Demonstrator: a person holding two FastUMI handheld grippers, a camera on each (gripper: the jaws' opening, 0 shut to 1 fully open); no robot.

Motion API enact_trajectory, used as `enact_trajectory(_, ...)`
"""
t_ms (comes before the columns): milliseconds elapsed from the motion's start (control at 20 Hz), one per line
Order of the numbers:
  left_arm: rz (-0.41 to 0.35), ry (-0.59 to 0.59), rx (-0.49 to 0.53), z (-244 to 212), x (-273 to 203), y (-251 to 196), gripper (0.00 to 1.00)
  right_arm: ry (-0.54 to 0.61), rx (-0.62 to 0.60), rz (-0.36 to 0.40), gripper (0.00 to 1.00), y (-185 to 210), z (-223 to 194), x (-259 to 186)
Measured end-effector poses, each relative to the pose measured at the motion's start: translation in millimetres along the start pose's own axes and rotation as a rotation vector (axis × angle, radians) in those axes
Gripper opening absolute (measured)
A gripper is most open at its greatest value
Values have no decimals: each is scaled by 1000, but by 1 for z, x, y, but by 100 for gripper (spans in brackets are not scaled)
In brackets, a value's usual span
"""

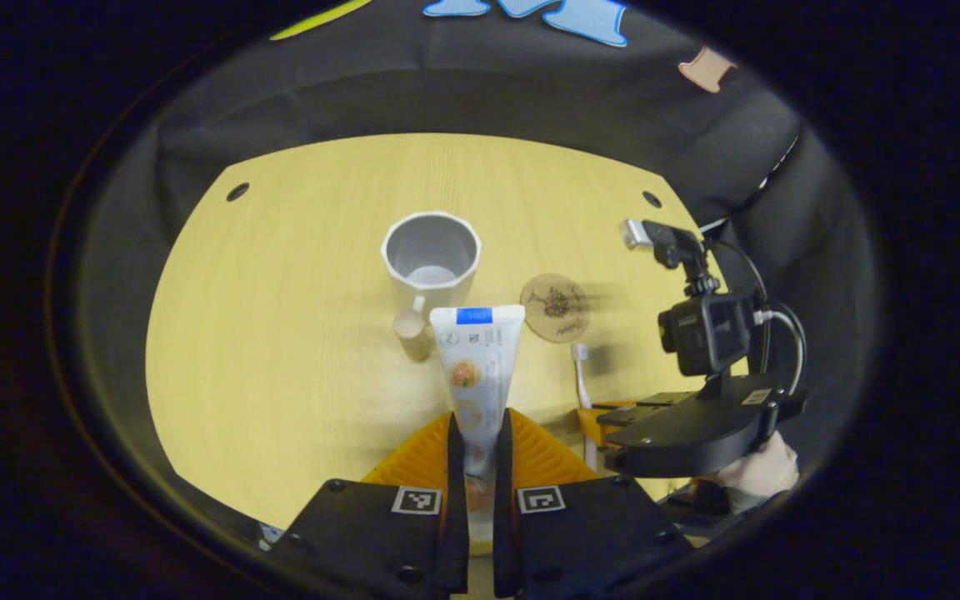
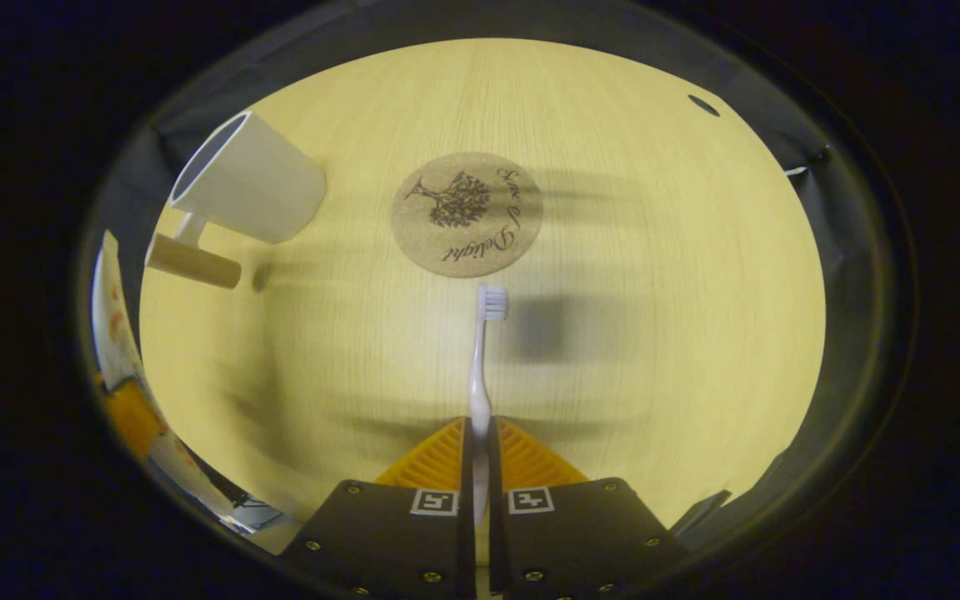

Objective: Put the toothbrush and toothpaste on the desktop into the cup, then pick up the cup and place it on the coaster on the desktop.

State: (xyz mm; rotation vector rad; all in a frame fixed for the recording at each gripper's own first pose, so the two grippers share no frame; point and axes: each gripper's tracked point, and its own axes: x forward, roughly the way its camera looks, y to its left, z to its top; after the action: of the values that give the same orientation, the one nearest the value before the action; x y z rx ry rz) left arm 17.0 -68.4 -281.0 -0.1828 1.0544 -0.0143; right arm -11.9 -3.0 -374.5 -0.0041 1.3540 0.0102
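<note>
Toothpaste (image 1: 477, 367) stands clamped between the fingers of my left gripper (image 1: 480, 450), its flat end pointing toward the cup (image 1: 431, 258), just short of it and above the desktop (image 1: 280, 333). Toothbrush (image 2: 480, 367) is pinched by its handle in my right gripper (image 2: 480, 454), bristles aimed at the cork coaster (image 2: 466, 213), which lies bare to the right of the cup. I judge both items picked up but neither yet inside the cup, which looks empty; the cup's move to the coaster remains. Both items' lower ends are hidden between the fingers. Across, a hand (image 1: 759, 471) is partly cut off.
</note>
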Motion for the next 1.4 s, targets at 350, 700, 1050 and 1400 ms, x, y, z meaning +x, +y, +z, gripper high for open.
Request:
enact_trajectory(350, 6, -148, 4, 98, -11, 17, 19, -12, 1, 9, 7, 0, 0, 0)
enact_trajectory(700, 16, -231, 26, 163, 26, 30, 19, -22, 6, 12, 7, -1, 0, 0)
enact_trajectory(1050, -1, -325, 81, 198, 61, 28, 19, -32, 9, 6, 7, -1, -1, 0)
enact_trajectory(1400, 18, -452, 129, 208, 78, 40, 19, -37, 16, 4, 7, -1, 0, 0)
